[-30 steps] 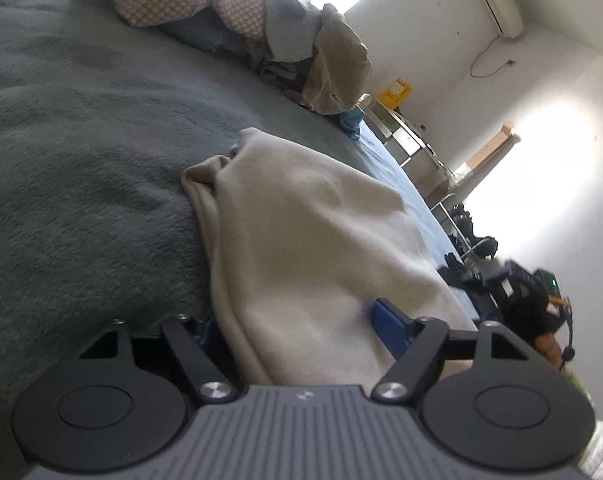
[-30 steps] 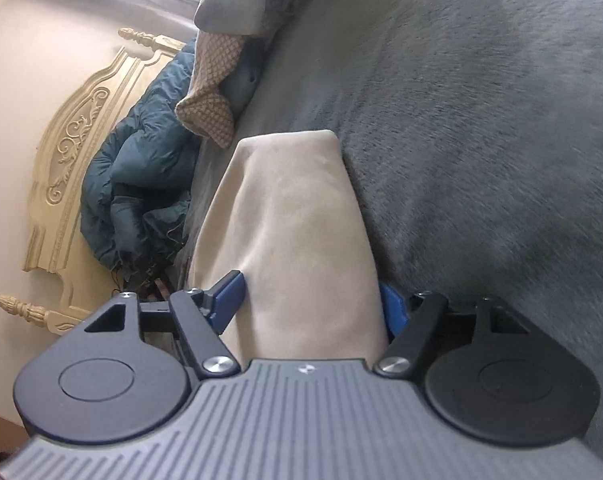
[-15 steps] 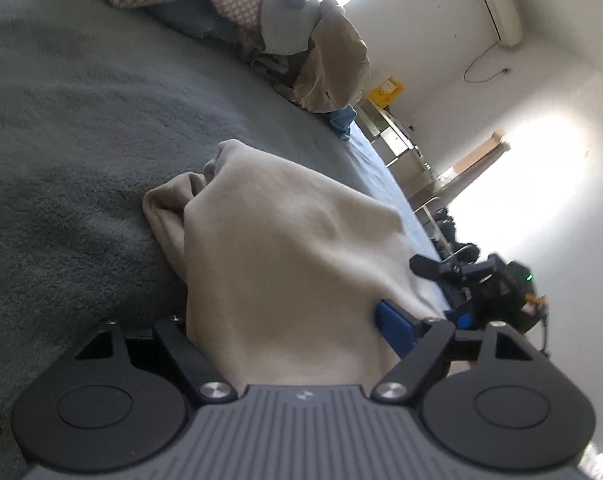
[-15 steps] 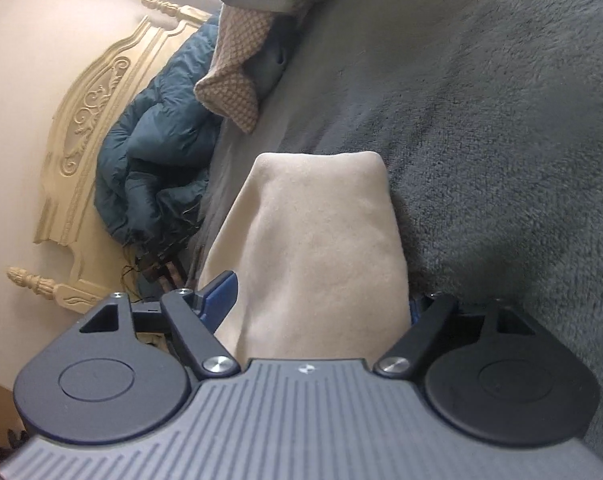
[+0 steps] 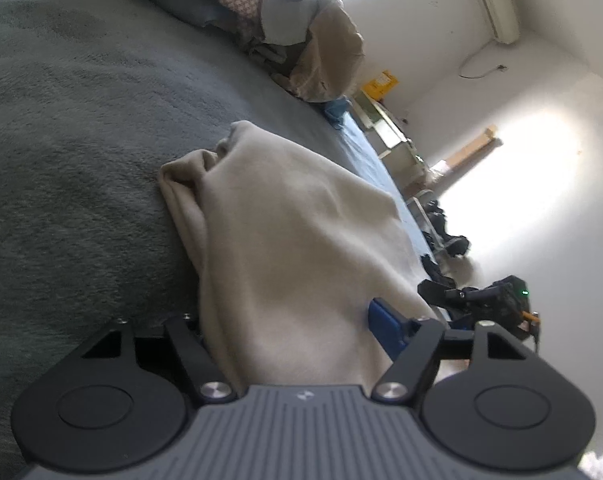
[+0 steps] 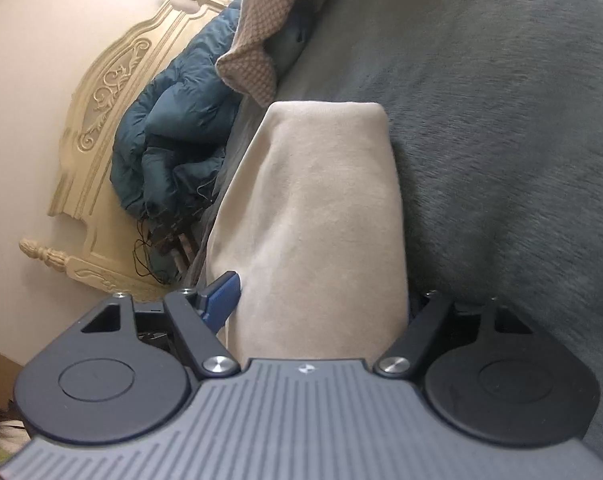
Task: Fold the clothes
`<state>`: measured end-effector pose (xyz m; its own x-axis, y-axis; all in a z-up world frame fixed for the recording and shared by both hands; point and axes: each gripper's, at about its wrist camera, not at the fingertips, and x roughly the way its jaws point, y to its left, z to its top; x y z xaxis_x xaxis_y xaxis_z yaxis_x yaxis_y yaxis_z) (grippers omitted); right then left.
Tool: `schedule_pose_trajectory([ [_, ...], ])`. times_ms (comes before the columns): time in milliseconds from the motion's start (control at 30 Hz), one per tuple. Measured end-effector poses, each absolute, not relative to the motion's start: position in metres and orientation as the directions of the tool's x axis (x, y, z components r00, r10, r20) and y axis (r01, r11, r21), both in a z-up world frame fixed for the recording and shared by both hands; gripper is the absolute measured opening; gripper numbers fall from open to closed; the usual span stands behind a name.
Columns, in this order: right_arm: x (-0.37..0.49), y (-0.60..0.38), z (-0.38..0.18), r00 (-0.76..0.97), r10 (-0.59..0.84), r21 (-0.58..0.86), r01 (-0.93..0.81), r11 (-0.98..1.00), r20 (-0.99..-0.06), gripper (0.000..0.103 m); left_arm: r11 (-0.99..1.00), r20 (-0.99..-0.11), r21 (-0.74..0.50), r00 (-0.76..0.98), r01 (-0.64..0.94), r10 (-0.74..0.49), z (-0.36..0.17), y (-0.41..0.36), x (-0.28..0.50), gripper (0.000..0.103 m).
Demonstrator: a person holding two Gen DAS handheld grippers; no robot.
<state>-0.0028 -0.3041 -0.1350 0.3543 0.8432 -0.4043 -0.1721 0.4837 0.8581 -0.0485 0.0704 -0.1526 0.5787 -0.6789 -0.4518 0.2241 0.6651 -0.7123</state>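
- The left gripper (image 5: 289, 316) clamps the beige folded garment (image 5: 293, 232) of soft knit cloth. Its blue pad (image 5: 383, 322) presses into the fabric at 4 o'clock of the bundle, and the other finger is hidden under the cloth at 8 o'clock.
- Its jaws have just been closing a little, with the thick bundle filling the gap between them.
- The right gripper (image 6: 319, 300) grasps the same garment from the opposite end. One blue pad (image 6: 221, 300) sits against the fold at 8 o'clock, and the far finger is covered by cloth at 4 o'clock.
- Its jaws, too, have just been closing slightly around the fabric.
- The garment lies on the dark grey plush blanket (image 5: 69, 152) covering the bed. In the right wrist view its rounded folded end points towards 12 o'clock.
- In the left wrist view its far end bunches into loose creases at 11 o'clock.
- A heap of unfolded clothes (image 5: 269, 12), checked beige and grey, sits on the blanket at 12 o'clock in the left wrist view.
- A teal quilted duvet (image 6: 169, 136) is crumpled against the cream carved headboard (image 6: 101, 96) at 10 o'clock in the right wrist view.
- A white wall air conditioner (image 5: 495, 0) hangs at 1 o'clock in the left wrist view.
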Motion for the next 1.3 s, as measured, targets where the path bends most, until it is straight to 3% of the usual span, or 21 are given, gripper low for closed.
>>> schedule_pose_trajectory([
  [100,0.000,-0.296,-0.132,0.353,0.833,0.841,-0.184,0.509,-0.427,0.072,0.698,-0.462,-0.677,0.604,0.232,-0.649,-0.151,0.060,-0.051,0.075],
  [233,-0.006,-0.295,-0.127,0.379,0.797,0.804,-0.188,0.564,-0.470,0.057,0.729,-0.486,-0.650,0.619,0.217,-0.617,-0.144,0.051,-0.054,0.069],
  [433,-0.019,-0.288,-0.115,0.430,0.754,0.755,-0.216,0.619,-0.496,0.044,0.776,-0.544,-0.591,0.601,0.220,-0.586,-0.129,0.040,-0.057,0.064],
  [700,-0.017,-0.294,-0.124,0.408,0.780,0.791,-0.191,0.581,-0.474,0.044,0.708,-0.543,-0.671,0.505,0.219,-0.671,-0.141,0.055,-0.056,0.068],
  [800,-0.012,-0.298,-0.134,0.386,0.807,0.831,-0.155,0.534,-0.447,0.049,0.688,-0.528,-0.688,0.492,0.230,-0.692,-0.145,0.049,-0.051,0.080],
  [900,-0.008,-0.303,-0.144,0.371,0.832,0.869,-0.114,0.482,-0.413,0.050,0.694,-0.528,-0.679,0.498,0.239,-0.688,-0.147,0.040,-0.047,0.082],
  [1300,-0.023,-0.287,-0.121,0.437,0.756,0.776,-0.182,0.604,-0.487,0.039,0.841,-0.645,-0.492,0.555,0.223,-0.525,-0.119,0.007,-0.064,0.062],
])
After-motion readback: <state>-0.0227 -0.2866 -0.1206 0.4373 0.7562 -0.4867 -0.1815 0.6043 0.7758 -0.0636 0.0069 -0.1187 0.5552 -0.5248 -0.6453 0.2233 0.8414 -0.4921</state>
